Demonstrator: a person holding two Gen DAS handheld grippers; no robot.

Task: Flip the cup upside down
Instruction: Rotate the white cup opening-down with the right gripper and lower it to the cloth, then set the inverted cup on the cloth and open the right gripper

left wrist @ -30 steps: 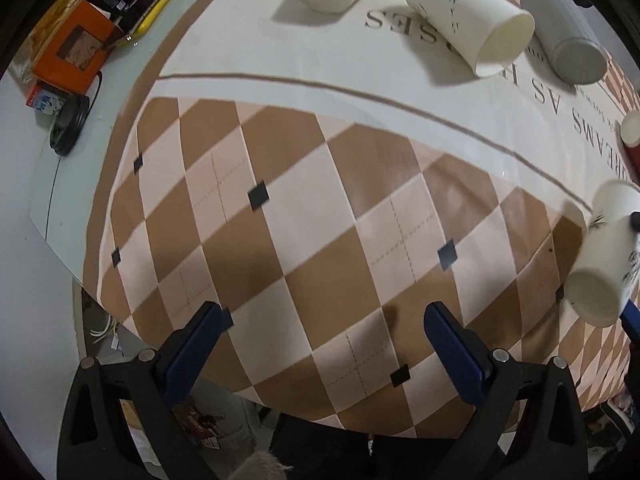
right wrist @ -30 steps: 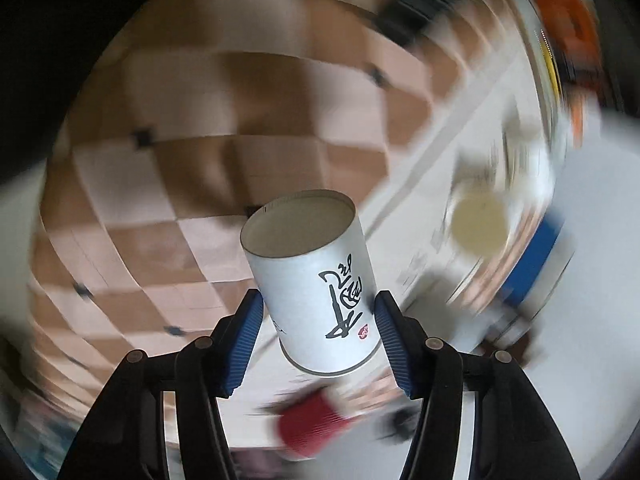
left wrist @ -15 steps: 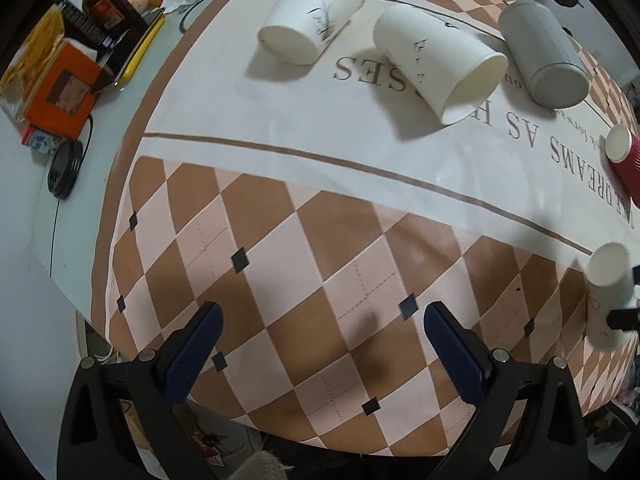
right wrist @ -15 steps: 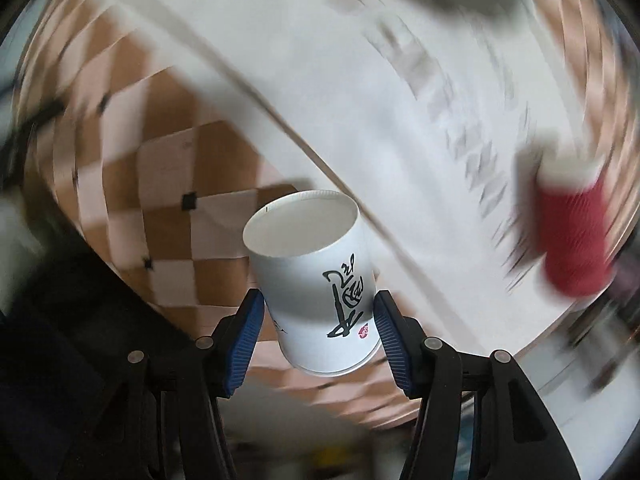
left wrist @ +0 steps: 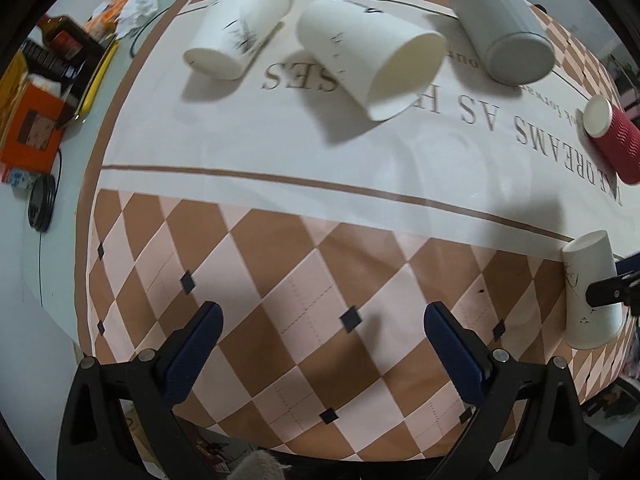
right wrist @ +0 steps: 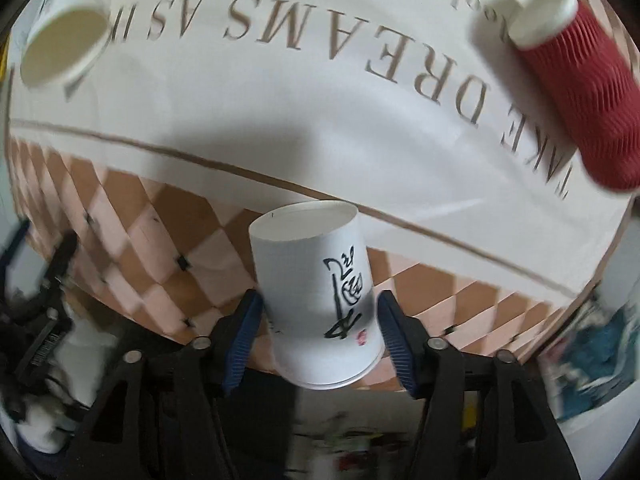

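Observation:
My right gripper is shut on a white paper cup with black brush writing. The cup's closed base points away from the camera and its wider rim sits low between the blue pads. It hangs above the checkered front part of the tablecloth. In the left wrist view the same cup shows at the right edge, held by the right gripper. My left gripper is open and empty above the checkered cloth near the table's front edge.
Two white paper cups, a grey cup and a red ribbed cup lie on their sides on the white part of the cloth. Boxes, a bottle and clutter sit off the cloth at the left.
The right gripper has turned with the cup, which stays gripped; the scene behind it swung round. The left gripper has drawn back, so more of the table shows.

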